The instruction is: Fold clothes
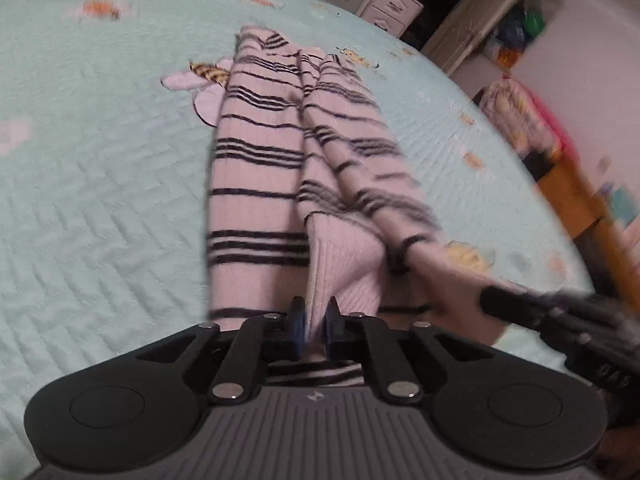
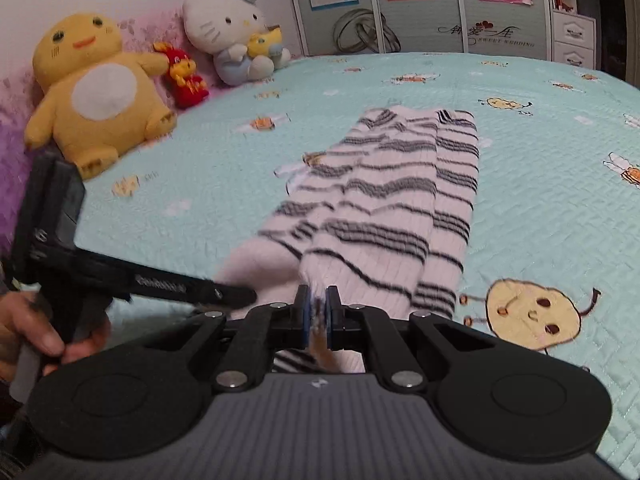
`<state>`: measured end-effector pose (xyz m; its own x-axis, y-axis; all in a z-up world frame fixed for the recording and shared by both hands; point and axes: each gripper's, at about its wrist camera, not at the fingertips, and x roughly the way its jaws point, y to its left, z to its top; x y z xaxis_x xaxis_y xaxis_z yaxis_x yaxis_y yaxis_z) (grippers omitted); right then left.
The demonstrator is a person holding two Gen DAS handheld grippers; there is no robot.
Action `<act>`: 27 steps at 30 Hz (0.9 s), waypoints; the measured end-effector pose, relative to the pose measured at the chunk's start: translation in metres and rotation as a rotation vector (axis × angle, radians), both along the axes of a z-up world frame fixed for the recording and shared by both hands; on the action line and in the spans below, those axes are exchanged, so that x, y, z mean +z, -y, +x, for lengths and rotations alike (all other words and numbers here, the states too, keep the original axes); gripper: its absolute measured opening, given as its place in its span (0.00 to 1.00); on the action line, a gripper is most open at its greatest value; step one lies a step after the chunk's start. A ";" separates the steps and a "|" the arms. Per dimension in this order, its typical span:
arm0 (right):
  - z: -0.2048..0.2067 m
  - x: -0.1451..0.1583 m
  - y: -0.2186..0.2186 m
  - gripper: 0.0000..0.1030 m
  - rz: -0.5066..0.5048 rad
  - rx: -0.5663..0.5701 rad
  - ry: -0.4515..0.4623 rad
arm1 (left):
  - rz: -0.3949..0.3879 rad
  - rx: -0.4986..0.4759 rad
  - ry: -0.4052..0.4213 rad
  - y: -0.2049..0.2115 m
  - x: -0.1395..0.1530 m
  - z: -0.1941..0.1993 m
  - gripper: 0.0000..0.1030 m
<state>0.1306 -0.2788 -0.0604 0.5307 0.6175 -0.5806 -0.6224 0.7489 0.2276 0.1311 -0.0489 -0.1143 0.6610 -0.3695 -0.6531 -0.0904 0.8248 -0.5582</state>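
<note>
Bedroom scene, both views looking forward over a mint quilted bed (image 1: 100, 200) printed with cartoon bees.

At far left of the right-wrist view, plush toys (image 2: 100, 100) propped along the headboard wall, well away from the work, so leaving the middle of the bed free. Just below them, a hand (image 2: 36, 332) gripping the handle of the left claw (image 1: 314, 322), which reaches in from the left.

Centre: striped sweater (image 1: 256, 168), white ribbed knit with dark bands, lying lengthwise on the bed, already narrowed into a long strip with side panels turned in. Far end resting flat on the quilt; near end raised off it. Left claw nearly shut, pinching the plain ribbed hem at one near corner. Right claw (image 2: 318, 318) likewise nearly shut, clamped on a thin edge of the knit at the other near corner.

Likely reason for the paired grip: two corners held level and close together, keeping the hem straight and taut, ready for carrying over toward the far end.

At right, drawers (image 2: 572, 40) and wardrobe doors beyond the bed.
</note>
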 end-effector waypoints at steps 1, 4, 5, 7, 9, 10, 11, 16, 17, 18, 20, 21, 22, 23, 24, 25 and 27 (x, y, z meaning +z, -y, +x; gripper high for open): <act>0.003 0.006 0.002 0.06 0.022 -0.001 -0.004 | -0.175 0.021 -0.006 -0.012 0.003 -0.001 0.07; 0.011 0.025 0.004 0.05 0.078 0.002 -0.011 | -0.428 0.044 0.006 -0.031 0.017 -0.009 0.07; 0.013 0.029 0.003 0.05 0.091 0.006 -0.013 | -0.433 0.039 0.016 -0.032 0.024 -0.011 0.07; 0.014 0.035 0.001 0.05 0.103 0.017 -0.016 | -0.431 0.033 0.004 -0.033 0.027 -0.013 0.07; 0.013 0.036 -0.002 0.05 0.101 0.027 -0.017 | -0.422 0.047 -0.060 -0.031 0.008 -0.013 0.07; 0.013 0.034 -0.004 0.05 0.094 0.026 -0.019 | -0.444 0.063 -0.099 -0.030 -0.006 -0.014 0.07; 0.012 0.031 -0.005 0.05 0.086 0.024 -0.022 | -0.466 0.079 -0.138 -0.029 -0.020 -0.016 0.07; 0.016 0.026 -0.006 0.05 0.086 0.028 -0.059 | -0.475 0.140 -0.178 -0.033 -0.045 -0.023 0.07; 0.017 0.026 -0.007 0.05 0.084 0.032 -0.059 | -0.453 0.142 -0.179 -0.034 -0.044 -0.024 0.07; 0.016 0.026 -0.009 0.06 0.079 0.039 -0.056 | -0.434 0.140 -0.177 -0.034 -0.043 -0.023 0.07; 0.013 0.026 -0.015 0.05 0.062 0.055 -0.050 | -0.402 0.133 -0.173 -0.034 -0.041 -0.023 0.07; 0.011 0.025 -0.019 0.06 0.043 0.062 -0.046 | -0.387 0.129 -0.171 -0.033 -0.041 -0.023 0.07; 0.008 0.022 -0.024 0.06 0.022 0.075 -0.043 | -0.383 0.126 -0.170 -0.033 -0.041 -0.023 0.07; 0.004 0.019 -0.029 0.05 0.001 0.088 -0.040 | -0.384 0.125 -0.169 -0.034 -0.042 -0.023 0.07; 0.001 0.015 -0.034 0.05 -0.020 0.101 -0.038 | -0.386 0.125 -0.168 -0.035 -0.043 -0.023 0.07; -0.003 0.012 -0.039 0.05 -0.040 0.114 -0.035 | -0.388 0.125 -0.167 -0.037 -0.045 -0.024 0.07; -0.010 0.004 -0.048 0.04 -0.082 0.143 -0.034 | -0.396 0.125 -0.164 -0.039 -0.047 -0.024 0.07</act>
